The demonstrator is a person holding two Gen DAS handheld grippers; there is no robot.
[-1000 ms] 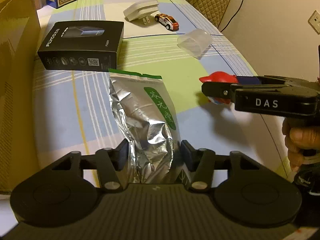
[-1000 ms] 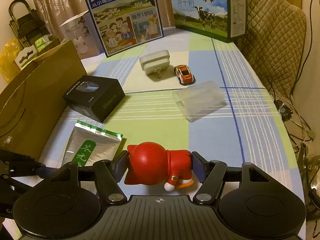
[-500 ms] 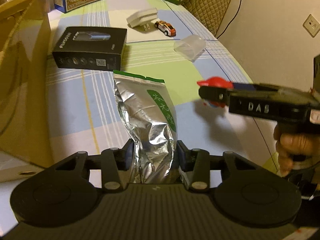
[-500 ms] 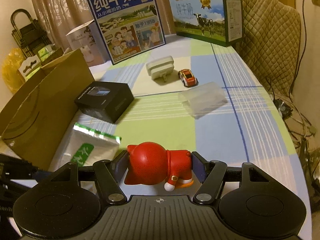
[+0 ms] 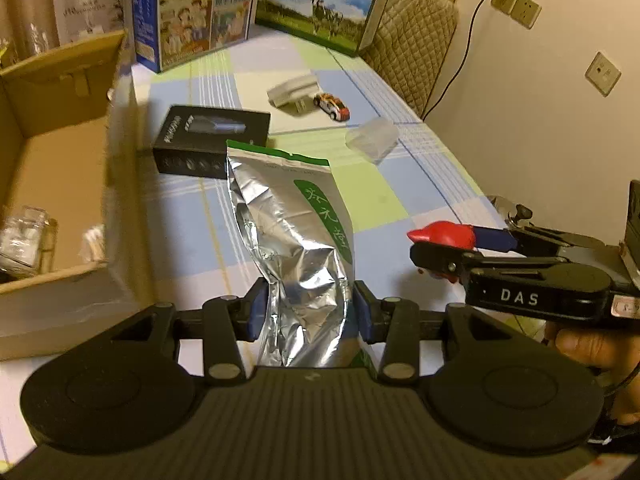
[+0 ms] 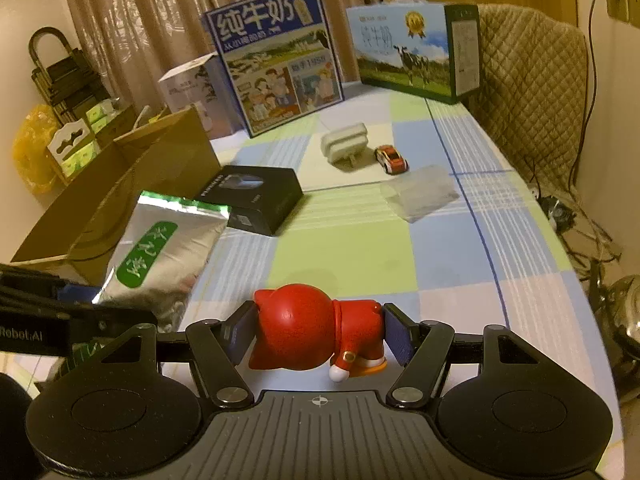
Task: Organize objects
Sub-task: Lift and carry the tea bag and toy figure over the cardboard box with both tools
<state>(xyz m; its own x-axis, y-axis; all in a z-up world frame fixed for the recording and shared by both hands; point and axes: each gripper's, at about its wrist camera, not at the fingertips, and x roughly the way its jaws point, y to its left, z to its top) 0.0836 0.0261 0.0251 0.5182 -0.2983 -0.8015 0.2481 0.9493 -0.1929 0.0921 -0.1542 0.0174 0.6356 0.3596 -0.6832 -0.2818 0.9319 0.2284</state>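
My left gripper (image 5: 307,312) is shut on the lower end of a silver foil pouch (image 5: 292,236) with a green label, held up off the checked tablecloth. The same pouch (image 6: 160,256) shows at the left in the right wrist view. A red toy figure (image 6: 316,332) lies sideways between the pads of my right gripper (image 6: 318,336), which is shut on it above the table. From the left wrist view the right gripper (image 5: 444,246) hangs at the right with the red figure (image 5: 444,234) in its tip.
An open cardboard box (image 5: 52,184) stands at the left with clear packets inside. On the table lie a black product box (image 6: 256,198), a white plug adapter (image 6: 345,146), a toy car (image 6: 391,159) and a clear plastic case (image 6: 420,196). Two milk cartons (image 6: 280,60) stand at the back.
Both grippers have risen with their loads. The foil pouch has lifted off the table, and the left view now looks into the cardboard box.
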